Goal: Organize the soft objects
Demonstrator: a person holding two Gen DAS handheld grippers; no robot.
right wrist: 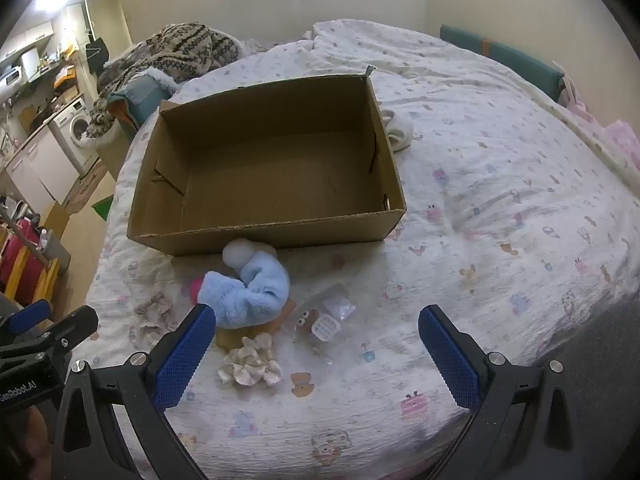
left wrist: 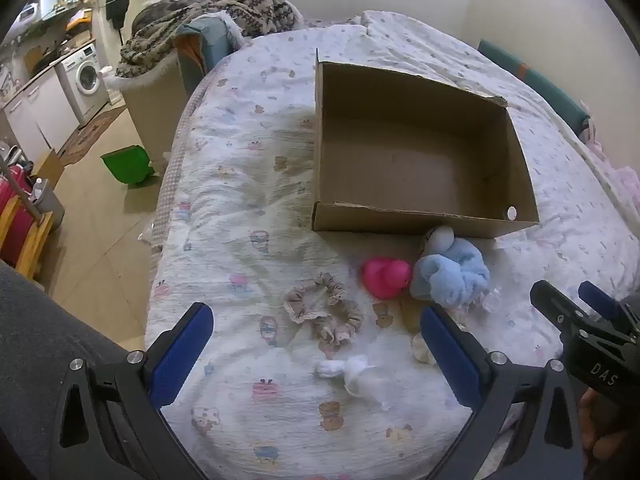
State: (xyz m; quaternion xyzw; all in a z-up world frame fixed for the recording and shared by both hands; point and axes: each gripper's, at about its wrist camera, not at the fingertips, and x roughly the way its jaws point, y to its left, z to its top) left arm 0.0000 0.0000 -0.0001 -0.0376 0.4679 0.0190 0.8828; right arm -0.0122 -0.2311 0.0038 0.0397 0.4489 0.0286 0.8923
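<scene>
Plush blue toy (right wrist: 252, 292) lies on bed (right wrist: 500, 200) just before empty cardboard box (right wrist: 260, 232): light, squashy, won't slip. Pinch its bulky middle. Left gripper (left wrist: 316, 354) and right gripper (right wrist: 316, 354) both wide open, empty.

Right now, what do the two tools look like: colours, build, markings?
Both match: black angular frames with silver screws and blue textured pads. The left tool and right tool each carry two fingers. White lettering marks the right tool's body in the left wrist view. A dark grey sleeve shows.
</scene>
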